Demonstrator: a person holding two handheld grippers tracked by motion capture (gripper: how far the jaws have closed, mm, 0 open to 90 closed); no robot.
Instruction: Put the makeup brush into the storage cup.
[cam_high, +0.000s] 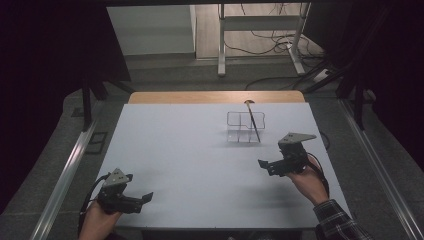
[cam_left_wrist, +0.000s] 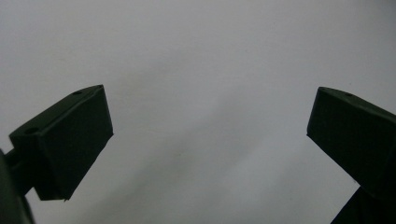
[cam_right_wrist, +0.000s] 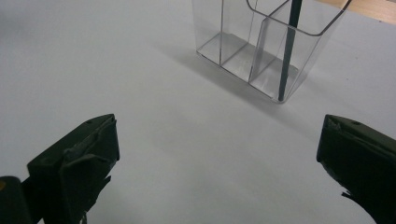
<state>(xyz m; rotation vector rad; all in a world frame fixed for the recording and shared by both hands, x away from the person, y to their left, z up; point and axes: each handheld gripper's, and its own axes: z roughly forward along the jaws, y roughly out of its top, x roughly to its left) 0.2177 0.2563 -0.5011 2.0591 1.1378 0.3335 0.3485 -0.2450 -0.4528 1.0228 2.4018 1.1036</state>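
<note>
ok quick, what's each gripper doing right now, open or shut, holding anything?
Left gripper: open, holding nothing, over the bare white table.
Right gripper: open, holding nothing, short of the clear divided holder.

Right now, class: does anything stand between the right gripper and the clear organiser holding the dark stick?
Nothing visible does. The right gripper, jaws open, faces the clear organiser across bare white table. The dark stick leans in its end compartment.
</note>
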